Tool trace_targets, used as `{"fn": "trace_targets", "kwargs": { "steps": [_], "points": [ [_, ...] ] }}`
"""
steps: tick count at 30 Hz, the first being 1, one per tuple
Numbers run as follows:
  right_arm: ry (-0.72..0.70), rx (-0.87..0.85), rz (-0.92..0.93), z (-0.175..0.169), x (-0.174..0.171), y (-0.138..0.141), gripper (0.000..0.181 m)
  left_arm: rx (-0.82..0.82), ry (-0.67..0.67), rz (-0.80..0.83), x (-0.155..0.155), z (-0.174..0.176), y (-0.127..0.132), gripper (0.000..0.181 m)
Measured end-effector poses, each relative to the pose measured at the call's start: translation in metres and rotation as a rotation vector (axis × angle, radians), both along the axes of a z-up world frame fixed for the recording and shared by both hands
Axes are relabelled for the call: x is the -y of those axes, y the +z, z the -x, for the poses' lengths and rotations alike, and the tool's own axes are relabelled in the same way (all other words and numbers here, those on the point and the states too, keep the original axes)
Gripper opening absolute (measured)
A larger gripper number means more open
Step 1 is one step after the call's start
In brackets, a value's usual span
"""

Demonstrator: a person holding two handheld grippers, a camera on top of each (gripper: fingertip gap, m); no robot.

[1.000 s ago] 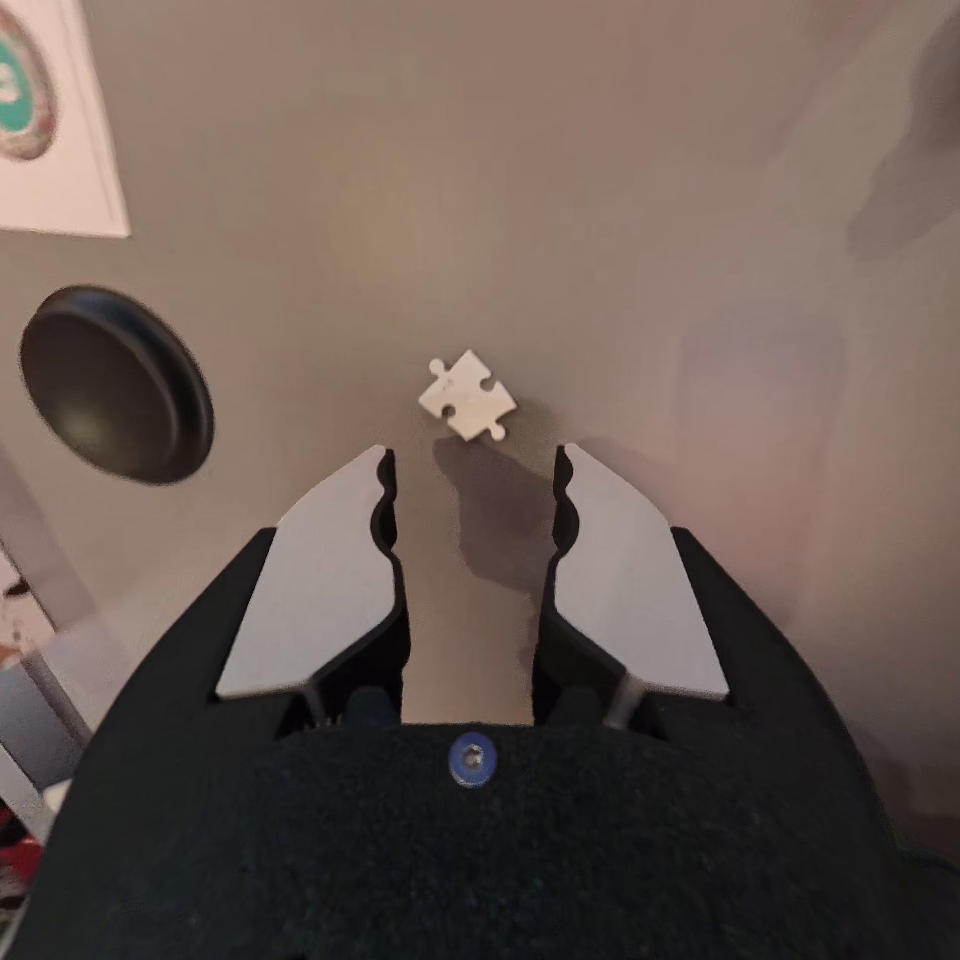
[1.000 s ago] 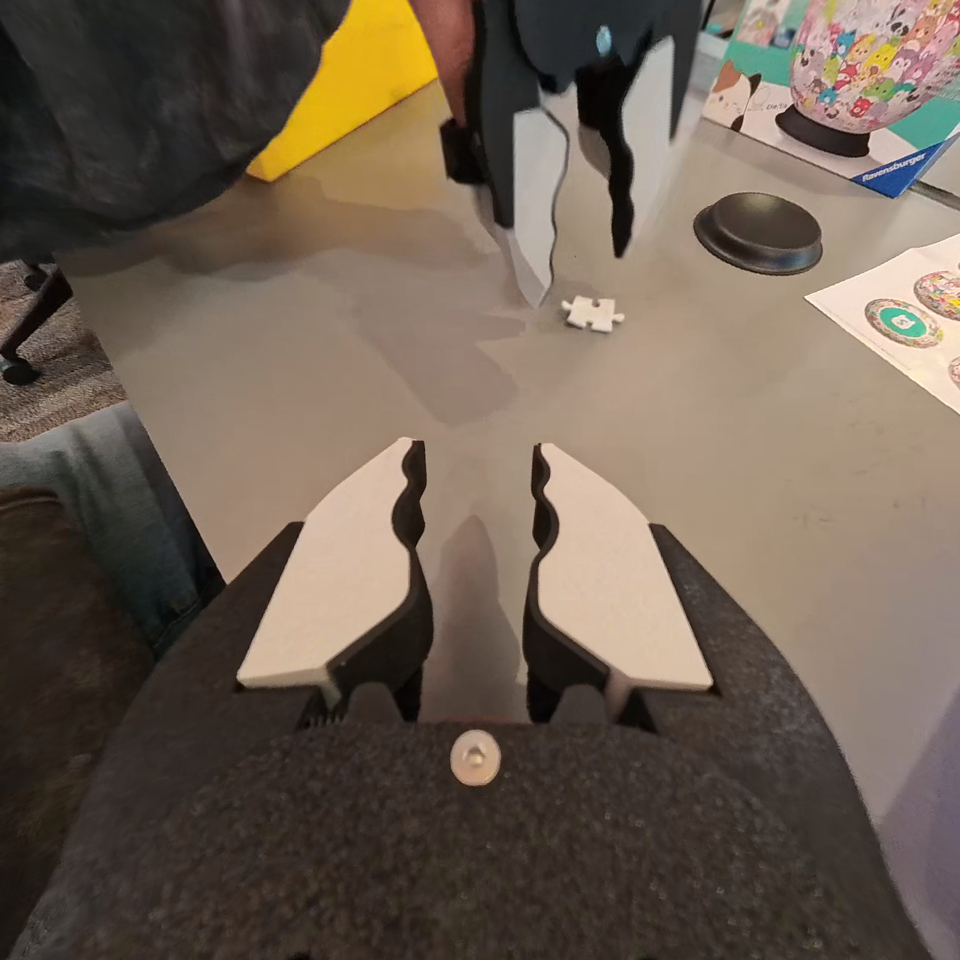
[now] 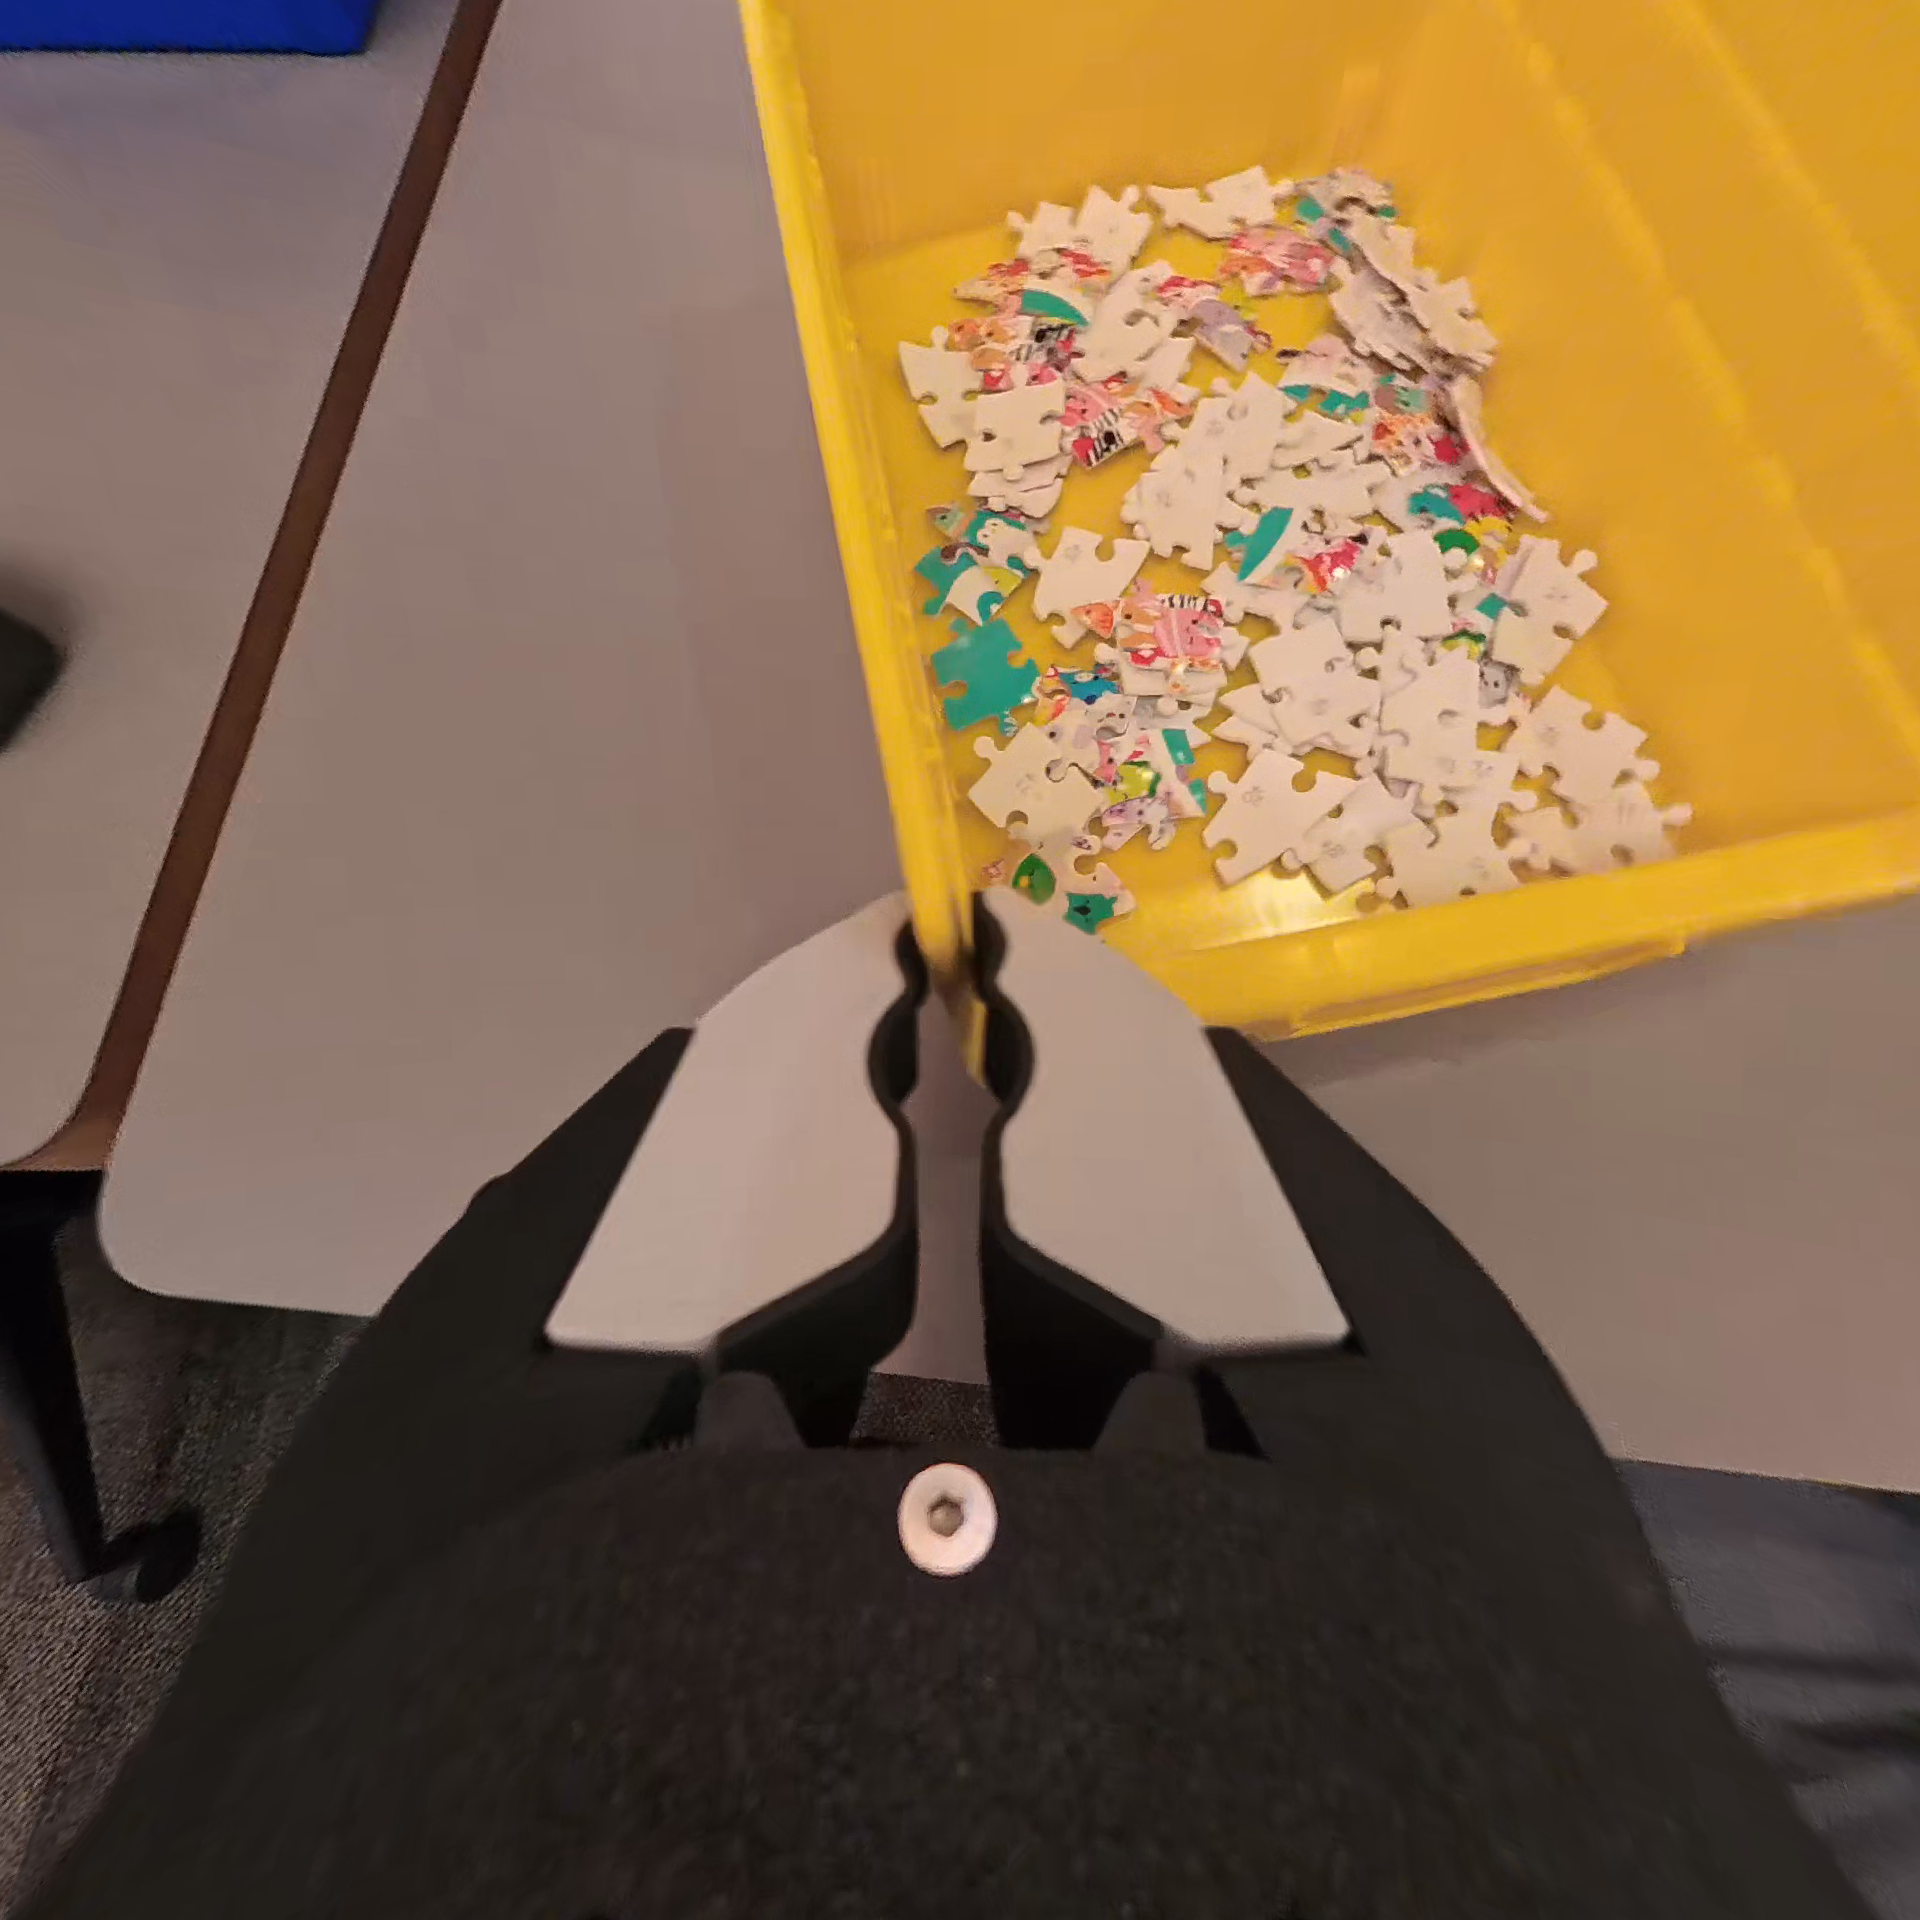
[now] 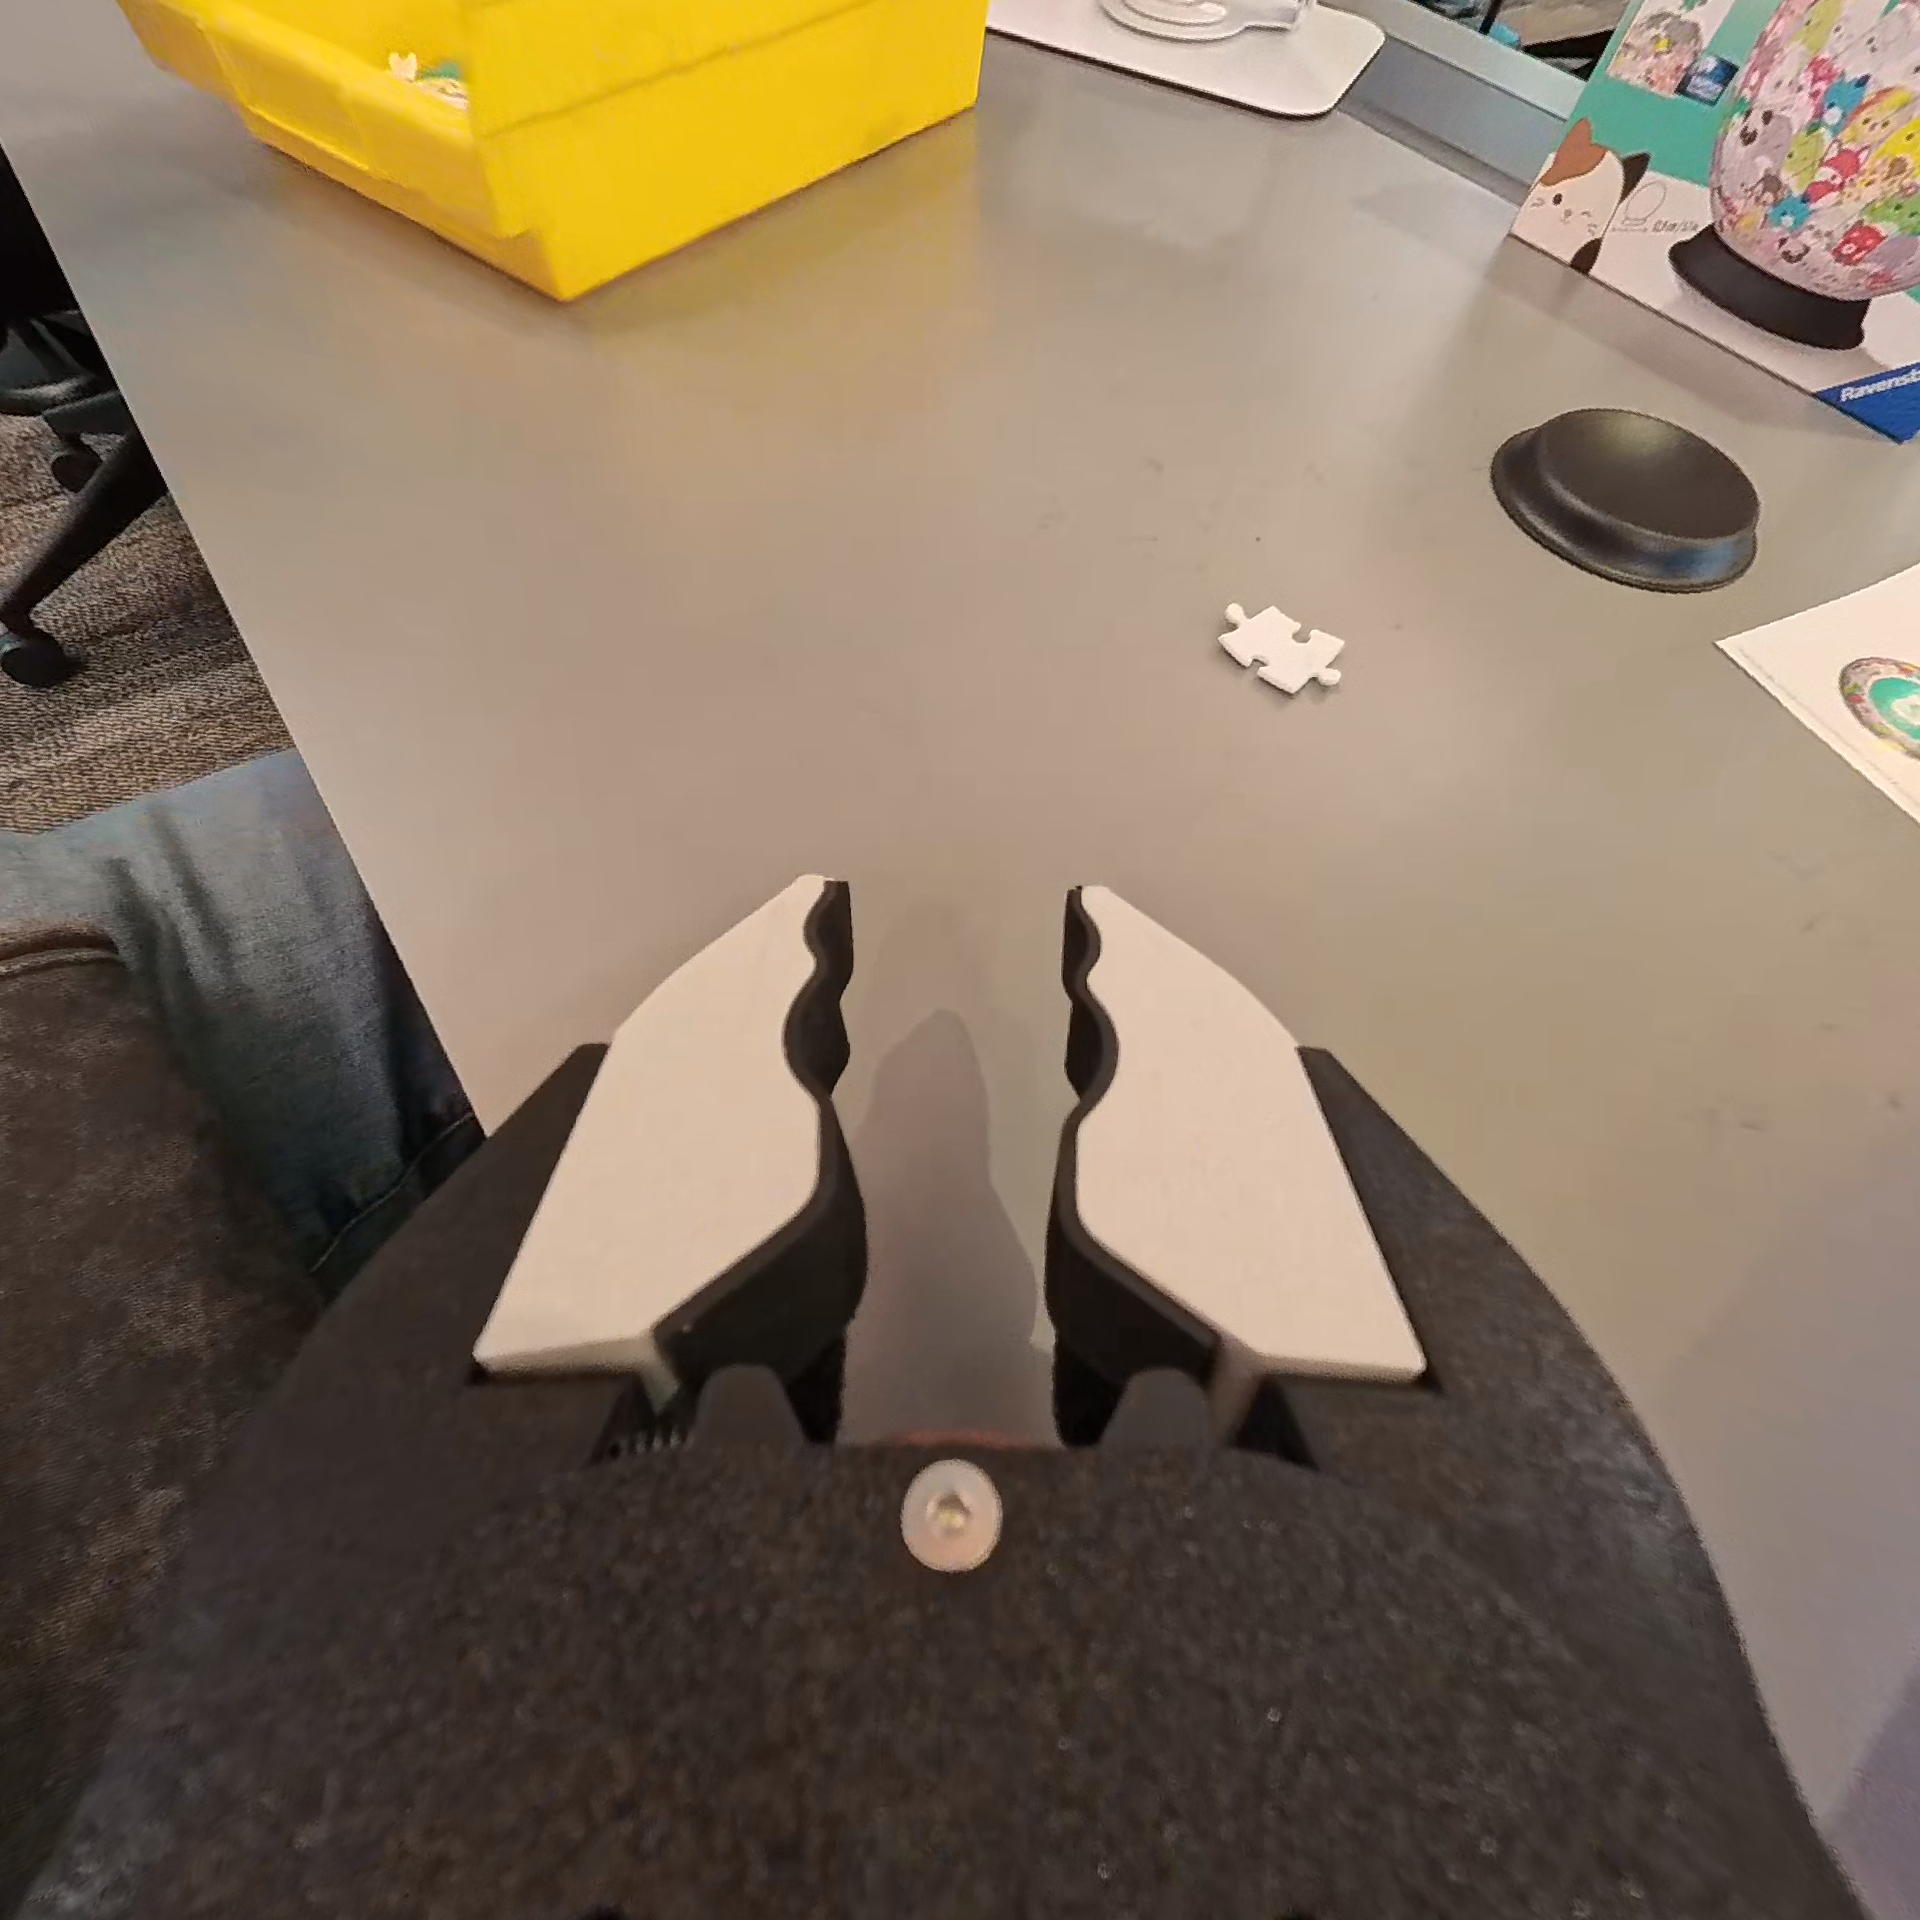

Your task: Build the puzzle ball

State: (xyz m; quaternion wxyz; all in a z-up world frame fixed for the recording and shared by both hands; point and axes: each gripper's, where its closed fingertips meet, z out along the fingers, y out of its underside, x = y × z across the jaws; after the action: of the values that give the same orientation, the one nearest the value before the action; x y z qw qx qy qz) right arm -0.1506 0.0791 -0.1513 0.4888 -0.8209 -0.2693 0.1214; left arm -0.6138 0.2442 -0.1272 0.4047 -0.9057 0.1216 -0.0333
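So my left gripper (image 3: 943, 935) pinches the yellow bin (image 3: 873, 582) corner, my right gripper (image 4: 956, 904) waits wide apart, and only one puzzle piece (image 4: 1283, 646) (at two o'clock) is out, nothing joined.

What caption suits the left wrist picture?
Left tongs pinch the rim of a yellow bin holding loose puzzle pieces.

One white puzzle piece (image 4: 1284, 648) lies flat on grey table (image 4: 831, 582); loose pieces (image 3: 1257, 582) heaped in yellow bin (image 3: 1714, 416).
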Motion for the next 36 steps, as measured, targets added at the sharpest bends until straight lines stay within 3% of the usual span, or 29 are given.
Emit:
{"fn": "trace_targets", "kwargs": {
  "steps": [8,10,11,13,15,16,18,19,21,24,27,34,36],
  "points": [
    [-0.002,-0.009,0.005,-0.002,0.0,0.0,0.039,0.003,0.06,0.007,-0.029,0.053,0.001,0.008],
    [-0.002,-0.005,0.004,-0.002,0.0,-0.001,0.039,0.008,0.088,0.014,-0.027,0.062,0.01,0.015],
    [-0.005,0.0,0.004,-0.003,0.0,-0.001,0.039,0.006,0.098,-0.007,-0.025,0.063,0.024,0.025],
    [-0.011,0.007,0.003,-0.005,0.0,-0.001,0.039,-0.008,0.094,-0.119,-0.022,0.057,0.067,0.027],
    [-0.011,0.0,0.008,-0.005,-0.001,-0.001,0.038,-0.015,0.055,-0.2,-0.027,0.038,0.106,0.027],
    [-0.008,-0.002,0.01,-0.005,-0.001,-0.002,0.038,-0.009,0.01,-0.183,-0.033,0.022,0.113,0.029],
    [0.0,0.0,0.012,-0.004,-0.002,-0.002,0.039,-0.026,-0.109,-0.054,-0.048,-0.015,0.101,0.063],
    [0.002,0.0,0.011,-0.003,-0.002,-0.002,0.039,-0.051,-0.153,0.036,-0.057,-0.027,0.085,0.072],
    [0.01,-0.002,0.01,-0.001,-0.002,-0.001,0.039,-0.099,-0.099,0.194,-0.084,-0.031,0.052,0.058],
    [0.018,-0.002,0.009,0.0,-0.001,-0.001,0.039,-0.013,0.042,0.342,-0.117,-0.037,0.017,0.042],
    [0.023,0.005,0.013,0.0,0.0,-0.002,0.039,-0.051,0.137,0.445,-0.125,-0.038,-0.015,0.043],
    [0.017,-0.008,0.018,-0.005,0.001,-0.002,0.039,-0.139,0.254,0.51,-0.132,-0.023,-0.052,0.049],
    [0.018,-0.012,0.021,-0.005,0.001,-0.002,0.039,-0.142,0.269,0.518,-0.135,-0.02,-0.058,0.043]
  ]
}}
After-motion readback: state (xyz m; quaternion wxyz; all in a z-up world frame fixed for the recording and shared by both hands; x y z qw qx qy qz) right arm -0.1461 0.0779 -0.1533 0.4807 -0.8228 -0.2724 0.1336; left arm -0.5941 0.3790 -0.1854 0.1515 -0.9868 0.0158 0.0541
